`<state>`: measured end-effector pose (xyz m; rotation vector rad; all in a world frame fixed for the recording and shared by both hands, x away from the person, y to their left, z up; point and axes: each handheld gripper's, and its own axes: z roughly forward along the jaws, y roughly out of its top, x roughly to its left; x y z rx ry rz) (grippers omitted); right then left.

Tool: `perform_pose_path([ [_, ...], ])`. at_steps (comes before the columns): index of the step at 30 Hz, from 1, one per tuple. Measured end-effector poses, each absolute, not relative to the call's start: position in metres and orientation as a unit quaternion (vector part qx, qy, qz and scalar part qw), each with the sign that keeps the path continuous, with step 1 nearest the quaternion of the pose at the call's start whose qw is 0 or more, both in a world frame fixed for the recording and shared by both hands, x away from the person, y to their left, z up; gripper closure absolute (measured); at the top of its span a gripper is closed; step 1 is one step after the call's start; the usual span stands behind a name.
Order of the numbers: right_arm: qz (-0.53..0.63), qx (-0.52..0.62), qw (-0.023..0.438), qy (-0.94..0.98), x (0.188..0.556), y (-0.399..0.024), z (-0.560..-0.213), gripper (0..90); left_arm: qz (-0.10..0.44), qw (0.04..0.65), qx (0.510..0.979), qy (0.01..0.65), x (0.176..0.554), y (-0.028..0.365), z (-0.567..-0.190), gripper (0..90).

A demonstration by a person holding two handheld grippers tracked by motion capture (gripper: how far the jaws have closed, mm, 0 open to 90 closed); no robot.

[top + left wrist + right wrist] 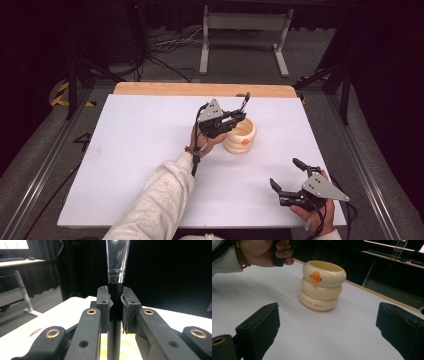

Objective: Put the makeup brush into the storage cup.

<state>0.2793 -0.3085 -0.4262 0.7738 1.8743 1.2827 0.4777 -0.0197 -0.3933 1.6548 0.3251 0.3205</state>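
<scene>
White table (125,150) mostly bare, wide free space left and front; wooden edge (200,90) at the far side. Cream ringed holder (241,136) stands right of centre, well clear of all edges, orange beak mark facing the right gripper (287,175). Brush (117,265) tip cut off at the top of the left gripper view, its lower end hidden behind the jaws. Left gripper (235,120) clenched on the brush's black handle, upright just above the holder's mouth. Right gripper jaws spread wide, nothing between them, near the front right corner.
</scene>
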Motion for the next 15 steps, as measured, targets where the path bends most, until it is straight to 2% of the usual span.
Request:
perform_pose_path([
  [15, 0.495, 0.302, 0.361, 0.731, 0.28, -0.308, -0.427, 5.9, 0.134, 0.643, 0.741, 0.138, 0.484, -0.031, -0.408, 78.9],
])
